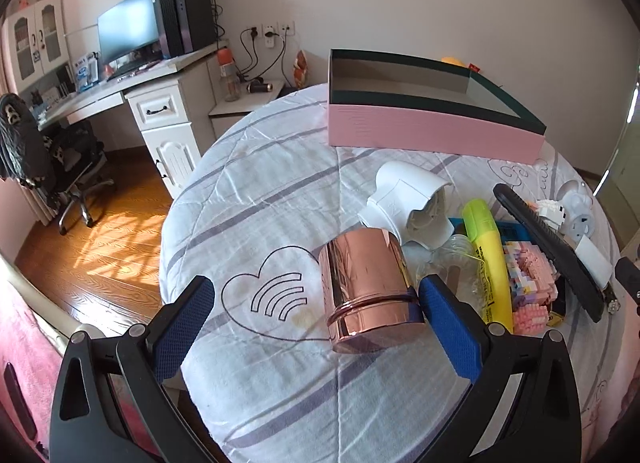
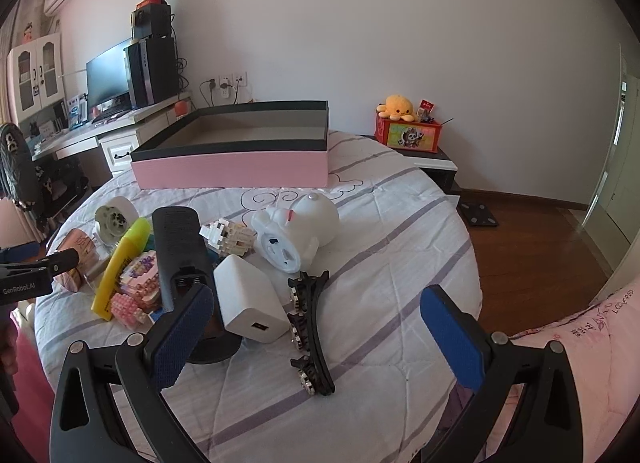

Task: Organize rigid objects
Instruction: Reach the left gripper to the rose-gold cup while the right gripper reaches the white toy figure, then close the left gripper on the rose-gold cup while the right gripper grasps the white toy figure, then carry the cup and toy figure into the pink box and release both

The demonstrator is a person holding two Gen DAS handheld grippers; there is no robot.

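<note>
A rose-gold metal cup lies on its side on the round table's cloth, between the open jaws of my left gripper, close to the right finger. An empty pink box with a dark rim stands at the back; it also shows in the right wrist view. My right gripper is open and empty above a black hair clip and a white charger. A black remote lies by its left finger.
A pile sits mid-table: white tape dispenser, yellow highlighter, pink brick model, glass jar, white piggy bank, white brick figure. A desk with monitor stands at the left. Wooden floor surrounds the table.
</note>
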